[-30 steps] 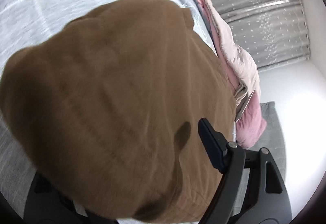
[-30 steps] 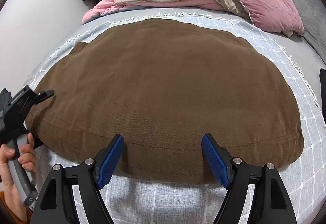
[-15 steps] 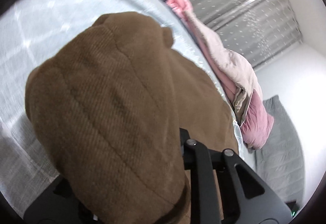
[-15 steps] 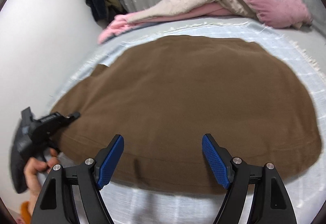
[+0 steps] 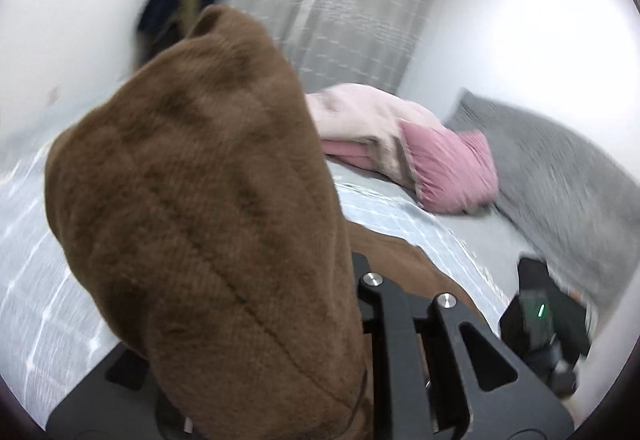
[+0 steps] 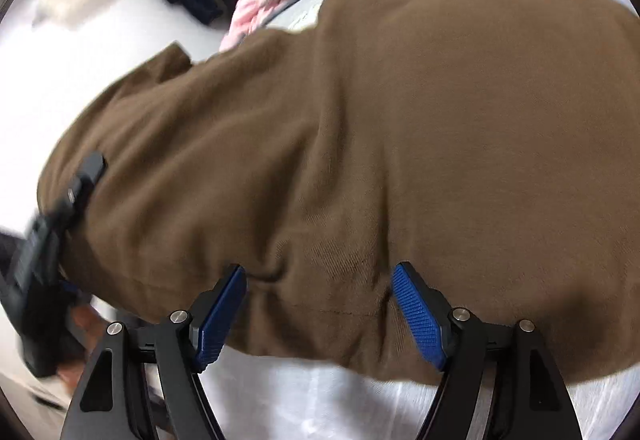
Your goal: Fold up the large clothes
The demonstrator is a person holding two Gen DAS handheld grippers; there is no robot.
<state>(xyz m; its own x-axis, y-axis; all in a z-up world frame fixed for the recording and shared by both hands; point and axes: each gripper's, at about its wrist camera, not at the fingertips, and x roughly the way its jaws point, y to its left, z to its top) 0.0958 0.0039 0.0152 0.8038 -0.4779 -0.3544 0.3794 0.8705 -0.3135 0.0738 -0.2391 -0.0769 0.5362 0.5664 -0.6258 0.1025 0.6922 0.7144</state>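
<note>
A large brown corduroy garment (image 6: 400, 120) lies spread on the bed. My left gripper (image 5: 348, 304) is shut on its left edge and holds that corner lifted, so the cloth (image 5: 200, 200) drapes over the left finger and hides it. The left gripper also shows at the left of the right wrist view (image 6: 60, 216), clamped on the cloth. My right gripper (image 6: 320, 312) is open, its blue pads (image 6: 420, 316) either side of the garment's near hem, which bunches between them.
The light checked bedcover (image 5: 40, 260) lies under the garment. Pink and beige bedding (image 5: 400, 144) and a grey pillow (image 5: 560, 176) are piled at the bed's head. Dark clothes (image 5: 176, 4) hang on the wall by the curtain. The right gripper's body (image 5: 540, 324) shows low right.
My left gripper closed on the garment's edge and lifted it up, swinging toward the bed's head. My right gripper moved in until the near hem sits between its open fingers.
</note>
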